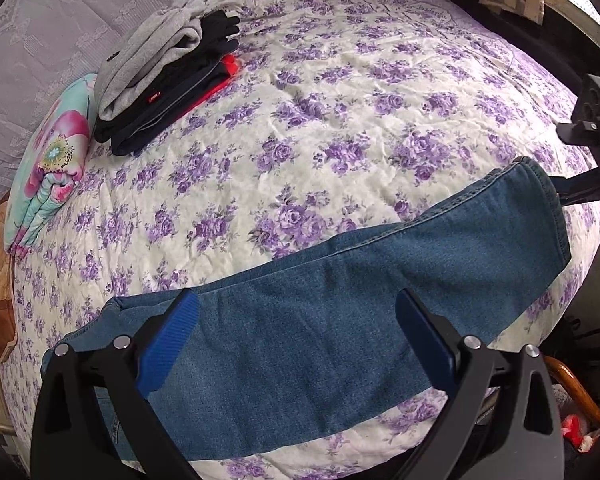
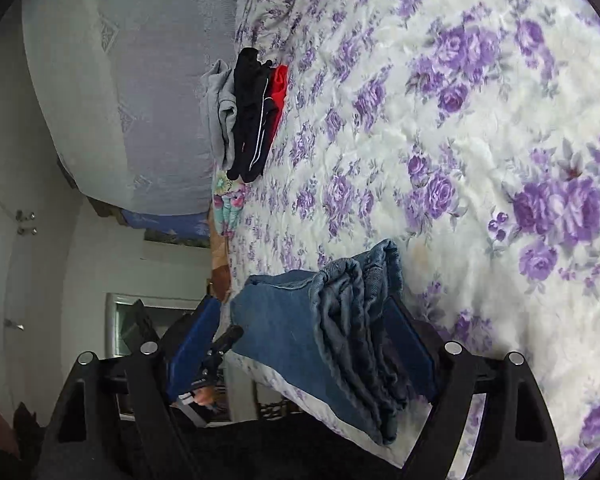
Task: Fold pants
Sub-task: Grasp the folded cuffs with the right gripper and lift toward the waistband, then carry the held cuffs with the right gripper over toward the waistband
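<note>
Left wrist view: blue jeans (image 1: 340, 292), folded into a long band, lie flat across the near edge of a bed under a purple-flowered quilt (image 1: 340, 92). Left gripper (image 1: 296, 344): blue-padded jaws spread wide above the denim, nothing clamped between them. Right gripper (image 1: 588, 128): seen at the far right, just past the jeans' end. Stack of folded clothes (image 1: 160, 80), grey over black over red, sits well apart near the pillow end, beside a folded floral blanket (image 1: 48, 168).

Right wrist view, rolled sideways: right gripper (image 2: 300, 344) with jaws standing apart; the layered end of the jeans (image 2: 356, 332) lies between the pads, which do not press on it. Left gripper (image 2: 216, 352) shows behind the left pad. Folded stack (image 2: 248, 116) lies farther along the quilt (image 2: 480, 120).
</note>
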Demonstrator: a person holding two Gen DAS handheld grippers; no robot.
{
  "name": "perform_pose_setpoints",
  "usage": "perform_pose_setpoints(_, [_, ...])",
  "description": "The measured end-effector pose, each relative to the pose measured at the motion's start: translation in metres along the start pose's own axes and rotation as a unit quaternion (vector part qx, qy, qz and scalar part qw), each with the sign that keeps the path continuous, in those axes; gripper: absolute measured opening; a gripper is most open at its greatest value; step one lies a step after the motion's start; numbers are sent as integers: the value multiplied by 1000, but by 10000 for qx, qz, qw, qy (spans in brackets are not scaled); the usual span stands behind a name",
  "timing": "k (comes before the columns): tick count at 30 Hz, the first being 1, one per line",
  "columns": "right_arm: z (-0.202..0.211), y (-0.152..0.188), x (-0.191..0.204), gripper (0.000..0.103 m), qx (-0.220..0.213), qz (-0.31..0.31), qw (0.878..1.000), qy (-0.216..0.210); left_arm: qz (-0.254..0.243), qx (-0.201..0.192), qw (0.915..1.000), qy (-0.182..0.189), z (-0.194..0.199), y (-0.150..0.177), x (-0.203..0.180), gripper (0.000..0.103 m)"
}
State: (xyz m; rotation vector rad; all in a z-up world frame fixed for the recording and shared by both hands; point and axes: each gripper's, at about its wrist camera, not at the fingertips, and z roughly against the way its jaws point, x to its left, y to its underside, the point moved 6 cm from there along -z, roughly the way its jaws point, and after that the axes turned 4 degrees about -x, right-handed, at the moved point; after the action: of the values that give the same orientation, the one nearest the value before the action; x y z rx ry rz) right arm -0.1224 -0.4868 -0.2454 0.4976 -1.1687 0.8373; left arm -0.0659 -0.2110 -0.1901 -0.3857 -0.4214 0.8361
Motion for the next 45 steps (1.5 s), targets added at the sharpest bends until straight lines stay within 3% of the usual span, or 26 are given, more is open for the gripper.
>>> perform_pose_setpoints(2, [-9,-3,0,85,130,-103,9996,-221,-74,-72,9999,73,-4,-5,-10,96])
perform_pose_setpoints(6, [-15,-8,8,85,344,77,9993,-159,-494,-83,9985,238,-13,-12,-40,96])
perform_pose_setpoints(12, [-12,1,2,85,731,195,9967,294,-920,-92,9948,435,-20,-23,-74,96])
perform_pose_setpoints(18, [-39,-6,15,94,1216,-89,9925,-20,-1079,77,9932,438,-31,-24,-85,96])
perform_pose_setpoints(20, [-50,-13,14,93,1358,83,9903,297,-1111,96,9928,426,-32,-25,-87,96])
perform_pose_setpoints(22, [-53,-24,8,91,1196,345,9897,707,-1133,106,9927,392,-32,-25,-88,96])
perform_pose_setpoints(24, [-55,-30,5,91,1168,77,9915,559,-1149,122,9926,386,-33,-24,-89,96])
perform_pose_setpoints(26, [-57,-23,12,92,1422,-132,9896,195,-1166,135,9925,330,-33,-22,-87,96])
perform_pose_setpoints(29, [-64,-1,16,92,2005,47,9793,257,-1126,167,9930,325,-34,-20,-84,96])
perform_pose_setpoints(31, [-75,3,12,93,2150,36,9758,400,-1071,190,9935,329,-36,-19,-82,96])
perform_pose_setpoints(33, [-78,-14,15,90,1826,-133,9825,340,-1069,195,9936,301,-38,-19,-81,96])
perform_pose_setpoints(36, [-53,-66,49,83,776,-5,9961,-422,-1088,145,9936,279,-37,-19,-81,96])
perform_pose_setpoints(37, [-52,-77,51,81,641,-26,9969,-466,-1095,129,9936,256,-38,-20,-81,96])
perform_pose_setpoints(38, [-52,-84,48,86,482,149,9986,-174,-1103,139,9935,245,-38,-21,-80,96])
perform_pose_setpoints(40, [-59,-84,37,88,744,234,9969,70,-1076,115,9939,212,-40,-23,-79,96])
perform_pose_setpoints(42, [-54,-83,19,88,661,-69,9976,215,-1016,128,9946,183,-43,-25,-76,96])
perform_pose_setpoints(45, [-29,-76,18,88,492,84,9988,-11,-963,94,9951,197,-41,-29,-72,96])
